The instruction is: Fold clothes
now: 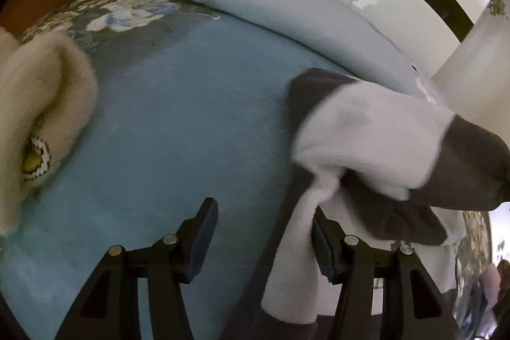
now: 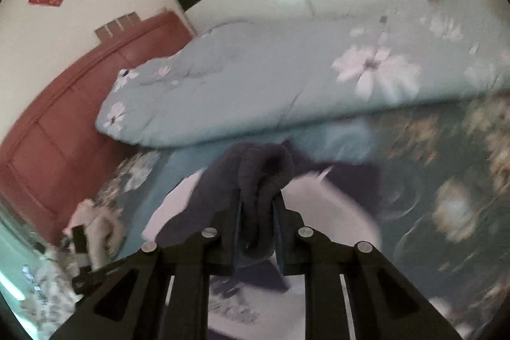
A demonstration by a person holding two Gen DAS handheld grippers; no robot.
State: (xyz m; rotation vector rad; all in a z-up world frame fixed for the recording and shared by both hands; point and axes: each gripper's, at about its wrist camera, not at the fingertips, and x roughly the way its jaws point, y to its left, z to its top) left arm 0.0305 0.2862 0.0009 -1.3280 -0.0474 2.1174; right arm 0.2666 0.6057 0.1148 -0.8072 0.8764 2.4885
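Right tool (image 2: 257, 206): jaws pinched on a dark fold of the grey-and-white garment (image 2: 255, 177).
Left tool (image 1: 264, 231): jaws apart, gripping nothing; white cloth draped beside one finger.
Garment: lay on the bed (image 1: 178, 104).

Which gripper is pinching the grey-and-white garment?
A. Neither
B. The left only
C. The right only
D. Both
C: in the right wrist view the right gripper has its jaws closed on a dark grey fold of the garment, while in the left wrist view the left gripper stands open, with the garment only draped against one finger.
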